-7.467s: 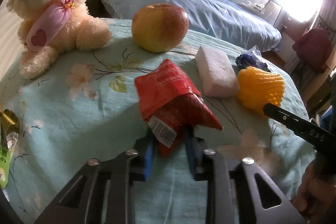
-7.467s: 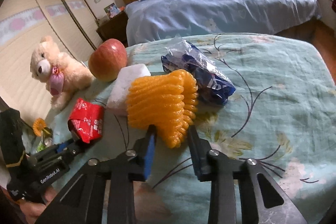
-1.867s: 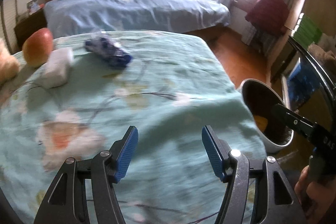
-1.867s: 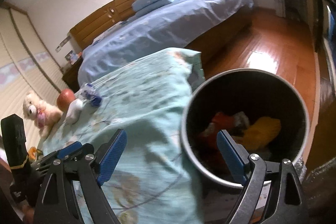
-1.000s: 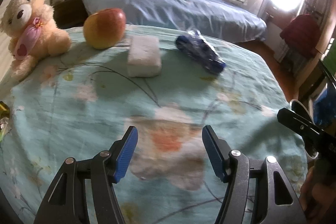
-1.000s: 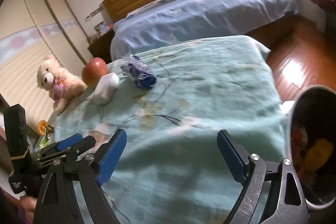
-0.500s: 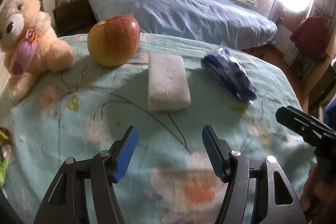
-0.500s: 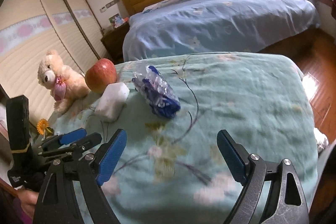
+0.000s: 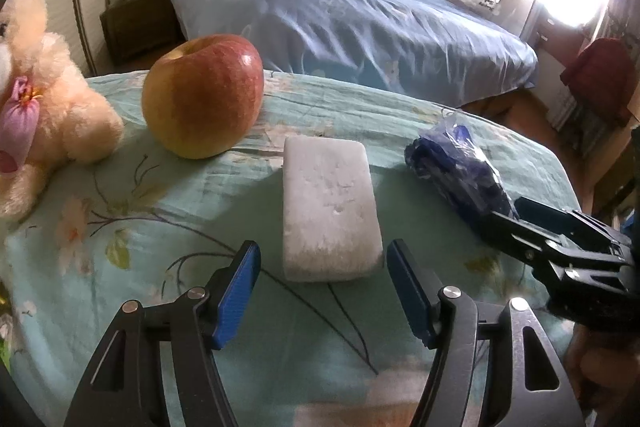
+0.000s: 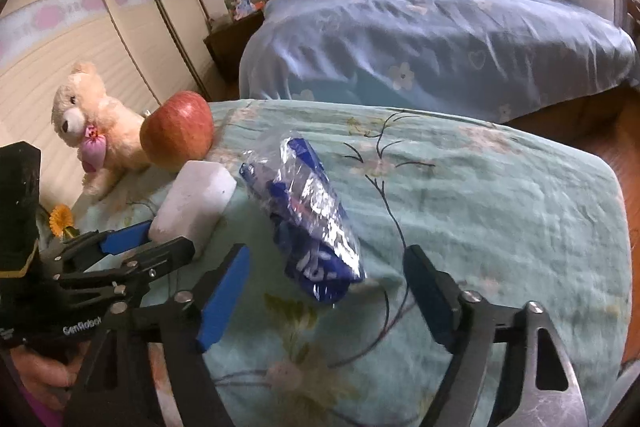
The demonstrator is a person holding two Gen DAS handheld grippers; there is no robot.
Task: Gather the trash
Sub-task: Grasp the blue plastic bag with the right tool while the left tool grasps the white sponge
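The left gripper (image 9: 322, 285) stands open and empty, its fingers flanking the near end of the white foam block (image 9: 328, 205), whose long axis runs straight ahead. The right gripper (image 10: 326, 293), jaws just narrowing yet touching nothing, frames the blue plastic wrapper (image 10: 306, 219) on the counter (image 10: 500, 211).

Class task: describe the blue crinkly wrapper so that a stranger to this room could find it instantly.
Start at the floral green tablecloth. Beside the white foam block lies the blue wrapper. It alone is shiny, crumpled plastic; its neighbours are matte and solid.
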